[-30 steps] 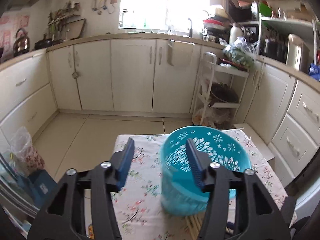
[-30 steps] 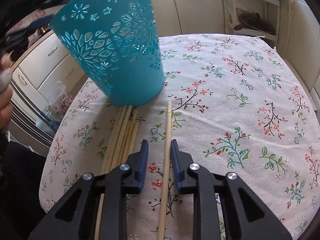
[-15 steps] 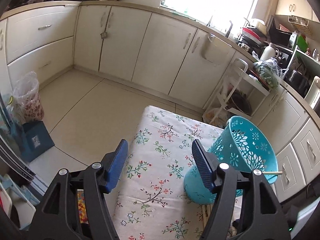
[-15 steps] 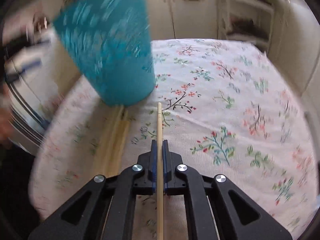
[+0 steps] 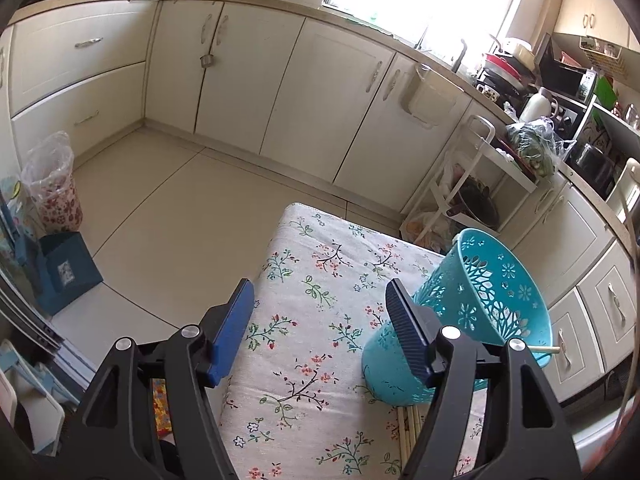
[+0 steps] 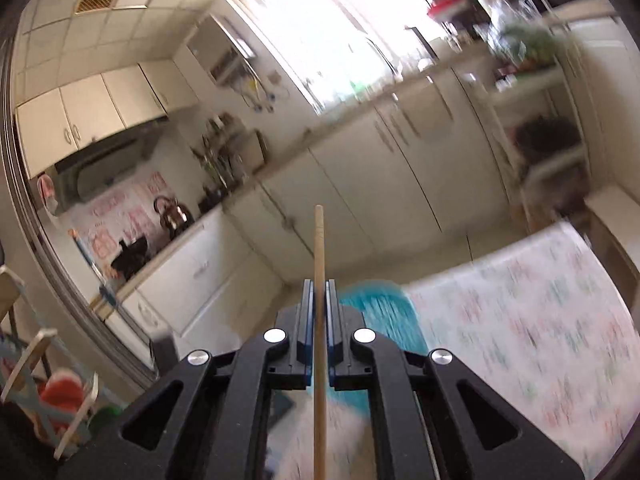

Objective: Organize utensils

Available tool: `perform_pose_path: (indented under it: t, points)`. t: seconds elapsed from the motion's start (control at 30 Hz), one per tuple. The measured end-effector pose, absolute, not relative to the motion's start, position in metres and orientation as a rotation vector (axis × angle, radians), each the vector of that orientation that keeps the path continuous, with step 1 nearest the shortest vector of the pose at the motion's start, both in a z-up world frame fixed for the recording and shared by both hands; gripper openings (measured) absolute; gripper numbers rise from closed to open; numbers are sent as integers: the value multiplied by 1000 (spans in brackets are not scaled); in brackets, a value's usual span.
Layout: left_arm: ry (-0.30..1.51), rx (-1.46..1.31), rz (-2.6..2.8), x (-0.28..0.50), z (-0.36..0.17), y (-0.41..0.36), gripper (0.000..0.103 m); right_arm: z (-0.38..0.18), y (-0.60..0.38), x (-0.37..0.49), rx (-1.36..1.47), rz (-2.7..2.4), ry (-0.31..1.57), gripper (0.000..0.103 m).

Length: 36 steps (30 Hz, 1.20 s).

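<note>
- The table [image 5: 304, 376], under a floral tablecloth [image 5: 320, 276], fills the lower middle of the left wrist view; in the right wrist view it is a blurred sweep at 4 o'clock.
- Cream kitchen cabinets [image 5: 328, 92] run along the far wall from 10 o'clock round to 3 o'clock in the left wrist view.
- The teal basket [image 5: 492, 292], a perforated plastic tub, stands on the table at about 4 o'clock in the left wrist view, appearing to lean to the right; the end of a pale stick pokes past its rim at the right.
- The left gripper [image 5: 320, 320] hangs over the table's left part, its blue pads wide apart with nothing between them; the right pad overlaps the basket's side in view, contact unclear.
- The right gripper [image 6: 319, 304] is raised and aimed at the cabinets, its fingers clamped on a wooden chopstick [image 6: 319, 248].
- That chopstick runs straight toward 12 o'clock from between the pads, lifted off the table, with the basket a teal blur just to the right of the fingers.
- More chopsticks [image 5: 410, 424] lie on the cloth at the basket's near base, at 5 o'clock in the left wrist view.
</note>
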<state>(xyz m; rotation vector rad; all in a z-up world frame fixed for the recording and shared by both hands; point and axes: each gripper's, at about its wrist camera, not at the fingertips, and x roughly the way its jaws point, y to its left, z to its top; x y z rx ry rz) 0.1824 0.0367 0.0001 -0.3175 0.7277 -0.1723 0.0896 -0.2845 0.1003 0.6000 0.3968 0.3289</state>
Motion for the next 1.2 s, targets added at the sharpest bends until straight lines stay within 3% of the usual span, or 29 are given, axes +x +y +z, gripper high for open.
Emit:
perform_pose_path:
  t: [0.23,0.5,0.63,0.97,1.07,1.2]
  points:
    - [725,-336,-171,186,2,45,65,92,-260,168,591,212,397,6]
    - [728,-364,-183,187,2,50,66,66,-245,175,536,158,486,8]
    - [729,-344,-183,186,1,47,67,70,-239,179,491,159,519,13]
    - [763,-307,-143,185,-7,53,69,81,-274,69,468,122,409,24]
    - [774,-299,-135,182,-7,53,69,41,-276,40,440,90,543,23]
    - [804,-260,-139,171,-14,43,70,-39,-258,39,406,131,830,12]
